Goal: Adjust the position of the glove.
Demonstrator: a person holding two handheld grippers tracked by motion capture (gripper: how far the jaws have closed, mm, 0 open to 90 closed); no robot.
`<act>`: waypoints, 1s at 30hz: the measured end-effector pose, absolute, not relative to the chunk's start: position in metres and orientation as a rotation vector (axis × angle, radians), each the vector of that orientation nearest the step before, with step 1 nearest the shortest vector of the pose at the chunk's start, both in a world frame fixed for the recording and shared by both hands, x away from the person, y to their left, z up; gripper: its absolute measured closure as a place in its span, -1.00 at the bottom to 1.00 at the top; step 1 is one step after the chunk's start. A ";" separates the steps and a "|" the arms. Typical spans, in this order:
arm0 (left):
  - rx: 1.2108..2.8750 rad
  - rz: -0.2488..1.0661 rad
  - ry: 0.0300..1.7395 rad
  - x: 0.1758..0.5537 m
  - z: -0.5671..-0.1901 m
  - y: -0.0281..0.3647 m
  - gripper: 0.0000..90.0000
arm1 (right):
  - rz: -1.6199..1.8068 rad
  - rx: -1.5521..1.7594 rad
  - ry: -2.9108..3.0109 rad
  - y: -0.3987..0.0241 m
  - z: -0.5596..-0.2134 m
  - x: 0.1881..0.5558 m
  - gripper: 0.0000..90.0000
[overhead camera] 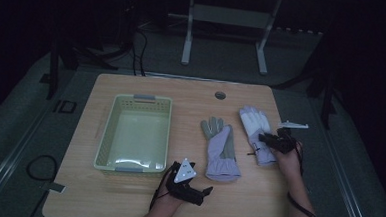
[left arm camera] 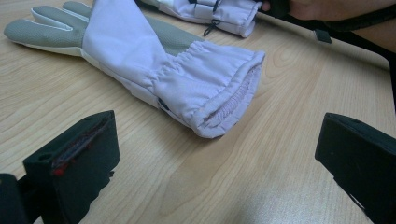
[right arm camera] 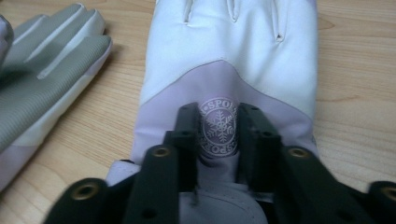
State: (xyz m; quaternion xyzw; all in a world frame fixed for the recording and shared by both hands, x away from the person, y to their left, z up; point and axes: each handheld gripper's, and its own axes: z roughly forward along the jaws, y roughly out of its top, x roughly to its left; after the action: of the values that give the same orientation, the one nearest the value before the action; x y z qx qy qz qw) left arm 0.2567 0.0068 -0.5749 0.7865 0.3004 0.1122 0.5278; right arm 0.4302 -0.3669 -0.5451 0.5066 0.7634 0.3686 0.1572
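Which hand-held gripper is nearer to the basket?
Left. The left hand-held gripper sits just beyond the basket corner; the right hand-held gripper pinches the far glove.

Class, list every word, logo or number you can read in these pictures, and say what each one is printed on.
"SPO": the legible top of a round badge with a snowflake, on the back of the right glove, pinched between the right claw jaws; the remaining letters are hidden or blurred.
"ID": dark marking on the floor left of the table; reading uncertain.
Nothing else readable.
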 end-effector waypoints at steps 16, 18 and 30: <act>1.884 0.283 0.716 0.256 -0.575 0.006 -1.00 | 1.179 1.467 2.050 -0.367 -0.496 0.390 0.76; 1.888 0.292 0.713 0.255 -0.575 0.005 -1.00 | 1.208 1.463 2.036 -0.366 -0.491 0.384 0.76; 1.885 0.286 0.714 0.256 -0.575 0.006 -1.00 | 1.133 1.521 1.959 -0.360 -0.458 0.333 0.76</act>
State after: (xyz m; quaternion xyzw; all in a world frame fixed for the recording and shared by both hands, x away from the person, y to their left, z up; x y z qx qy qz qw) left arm 0.2556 0.0061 -0.5748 0.7879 0.2984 0.1198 0.5253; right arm 0.3326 -0.3602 -0.4581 0.5459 0.7030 0.4068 0.2059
